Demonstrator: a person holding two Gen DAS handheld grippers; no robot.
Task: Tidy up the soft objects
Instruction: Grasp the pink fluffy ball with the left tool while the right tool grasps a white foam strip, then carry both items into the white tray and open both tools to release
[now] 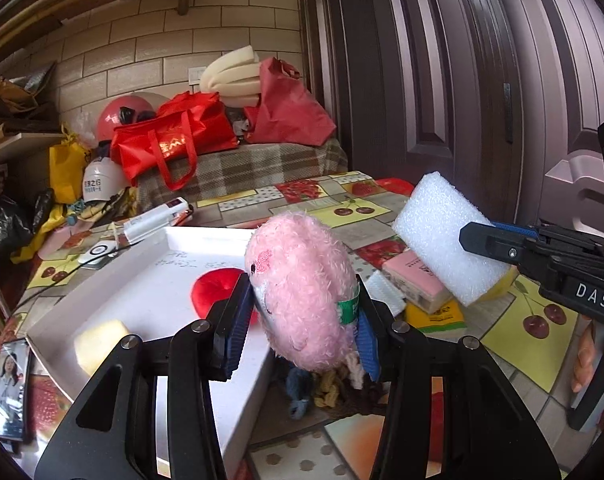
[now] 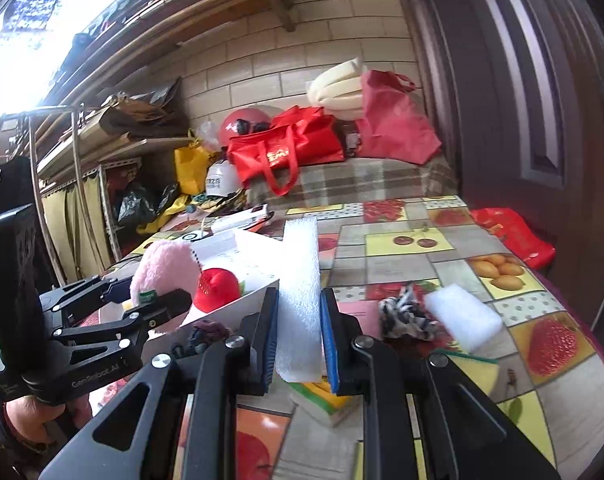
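My left gripper [image 1: 302,322] is shut on a fluffy pink plush toy [image 1: 298,280] with a green tag, held up over the near right corner of a white tray [image 1: 102,280]. In the tray lie a red plush [image 1: 218,284] and a yellow sponge [image 1: 98,344]. To the right, my right gripper [image 1: 471,240] is shut on a white foam block [image 1: 441,236], lifted above the table. In the right wrist view the foam block [image 2: 300,280] stands upright in the right gripper [image 2: 300,300]. The left gripper [image 2: 152,294] holds the pink plush [image 2: 162,268] at the left, beside the red plush [image 2: 216,288].
On the fruit-print tablecloth [image 2: 401,264] lie a second white foam piece [image 2: 461,320], a black-and-white cloth knot [image 2: 401,316], a pink packet [image 1: 413,280], a yellow packet [image 1: 433,316] and knotted cloth bits [image 1: 325,388]. A phone [image 1: 10,388] sits at the left. Red bags [image 1: 174,140] are behind; a dark door [image 1: 461,80] is at the right.
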